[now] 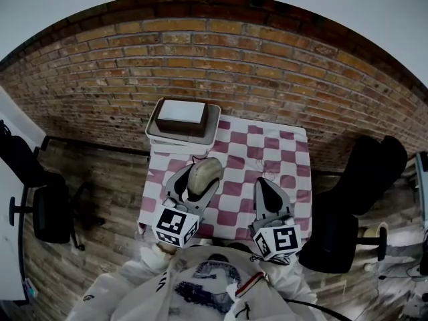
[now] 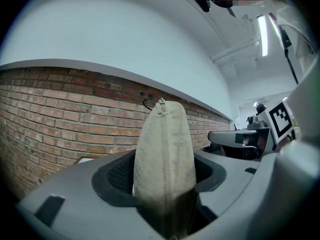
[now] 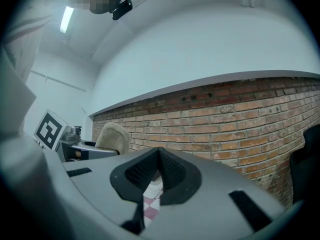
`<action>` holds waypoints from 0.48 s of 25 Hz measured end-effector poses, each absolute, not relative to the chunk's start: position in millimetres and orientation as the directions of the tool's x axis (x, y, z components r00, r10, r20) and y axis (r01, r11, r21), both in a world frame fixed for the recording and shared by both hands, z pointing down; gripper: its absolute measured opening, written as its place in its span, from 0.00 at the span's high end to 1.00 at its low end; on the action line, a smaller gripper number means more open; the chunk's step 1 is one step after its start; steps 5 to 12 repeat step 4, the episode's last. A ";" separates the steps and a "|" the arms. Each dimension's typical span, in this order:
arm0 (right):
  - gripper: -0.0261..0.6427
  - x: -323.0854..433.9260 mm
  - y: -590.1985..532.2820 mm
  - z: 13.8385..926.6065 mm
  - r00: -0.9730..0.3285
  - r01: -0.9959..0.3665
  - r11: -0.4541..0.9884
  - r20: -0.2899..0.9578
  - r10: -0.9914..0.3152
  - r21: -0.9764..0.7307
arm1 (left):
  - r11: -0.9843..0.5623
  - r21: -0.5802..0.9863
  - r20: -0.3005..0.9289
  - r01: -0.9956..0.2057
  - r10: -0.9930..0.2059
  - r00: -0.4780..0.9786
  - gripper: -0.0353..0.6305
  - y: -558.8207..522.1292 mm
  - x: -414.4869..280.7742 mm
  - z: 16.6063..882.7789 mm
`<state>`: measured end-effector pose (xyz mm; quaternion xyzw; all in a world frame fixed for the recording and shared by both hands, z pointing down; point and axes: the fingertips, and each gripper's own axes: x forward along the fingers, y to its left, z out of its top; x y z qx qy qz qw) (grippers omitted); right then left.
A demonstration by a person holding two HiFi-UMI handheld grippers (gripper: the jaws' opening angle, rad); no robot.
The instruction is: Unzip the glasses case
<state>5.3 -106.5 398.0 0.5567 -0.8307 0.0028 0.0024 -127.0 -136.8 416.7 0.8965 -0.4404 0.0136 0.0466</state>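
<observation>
**Worktop.** A worktop is covered by a pink-and-white checked cloth (image 1: 267, 146). A shallow grey tray (image 1: 215, 127) is set at the worktop's far left corner, and a dark box with a white top (image 1: 182, 116) is carried in it. A brick wall (image 1: 234, 65) is seen beyond the worktop's far edge.

**Left claw.** The left claw (image 1: 198, 182) is held level over the near left part of the worktop. Its jaws are closed on the glasses case (image 1: 207, 169), which is clamped between both pads at its near end. In the left gripper view the beige fabric case (image 2: 164, 144) is seen edge-on, with its far end projecting past the jaw tips toward the wall. The zip is seen running along the edge that faces the camera, and the zip slider (image 2: 161, 105) is located at the far tip of the case. Whether the case touches the cloth cannot be told.

**Right claw.** The right claw (image 1: 271, 187) is held level over the near right part of the worktop, apart from the case. In the right gripper view its jaws (image 3: 158, 156) are seen fully together, with nothing gripped between them; only checked cloth is visible below.
</observation>
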 end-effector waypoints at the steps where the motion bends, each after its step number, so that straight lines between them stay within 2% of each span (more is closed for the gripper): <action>1: 0.94 3.5 -105.8 397.6 -0.382 -0.924 0.382 0.007 -0.924 -0.001 | -0.608 0.072 0.064 -0.790 -0.788 0.612 0.51 -135.7 -128.2 416.3; 12: 0.94 -1.3 -103.8 396.6 -0.385 -0.923 0.385 0.007 -0.923 0.001 | -0.609 0.073 0.063 -0.790 -0.788 0.613 0.51 -132.0 -132.3 415.9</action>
